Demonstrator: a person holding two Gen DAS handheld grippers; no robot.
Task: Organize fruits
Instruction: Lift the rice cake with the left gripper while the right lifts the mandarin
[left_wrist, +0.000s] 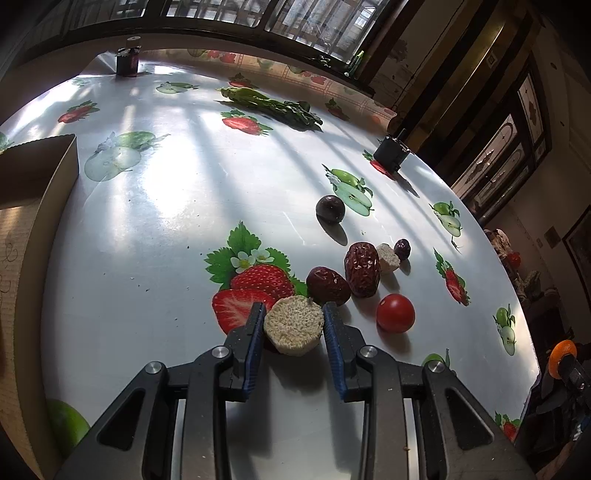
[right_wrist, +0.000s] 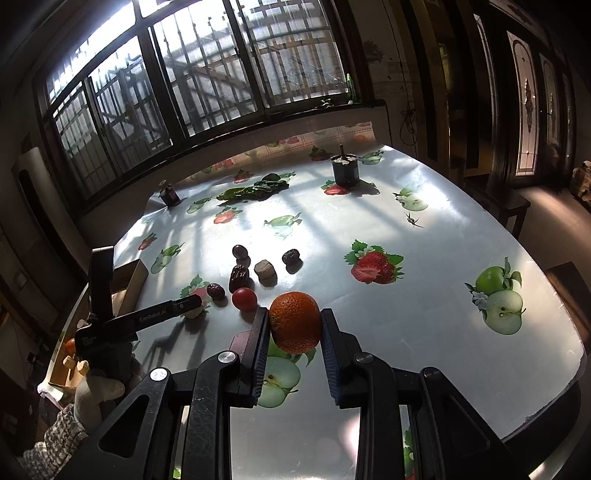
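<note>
— Looking along the left gripper (left_wrist: 294, 309), what sits between its fingers?

— A pale, crumbly round piece (left_wrist: 293, 325), beige and porous. Both blue pads press against its sides, so the narrow gap is filled by it. It sits low over the printed tablecloth (left_wrist: 177, 206), right at the edge of a printed strawberry; whether it is lifted clear or resting on the cloth I cannot tell from this angle.

— And the fruit around it?

— Just beyond lie two wrinkled red dates (left_wrist: 345, 275), one touching the other. To their right is a cherry tomato (left_wrist: 395, 313), apart from them. Behind the dates sits a second pale piece (left_wrist: 388, 257) with a small dark fruit (left_wrist: 402, 249) beside it, and farther back a dark round plum (left_wrist: 330, 209) stands alone. A cardboard box (left_wrist: 40, 177) sits at the left edge.

— The right gripper (right_wrist: 294, 325)?

— Nearly closed, clamped on an orange (right_wrist: 294, 322), a pad against each side, held above the table near a printed green apple.

— Anything else on the table?

— Leafy greens (right_wrist: 255, 192) near the window side, and a dark cup (right_wrist: 345, 170) beyond them to the right.
</note>
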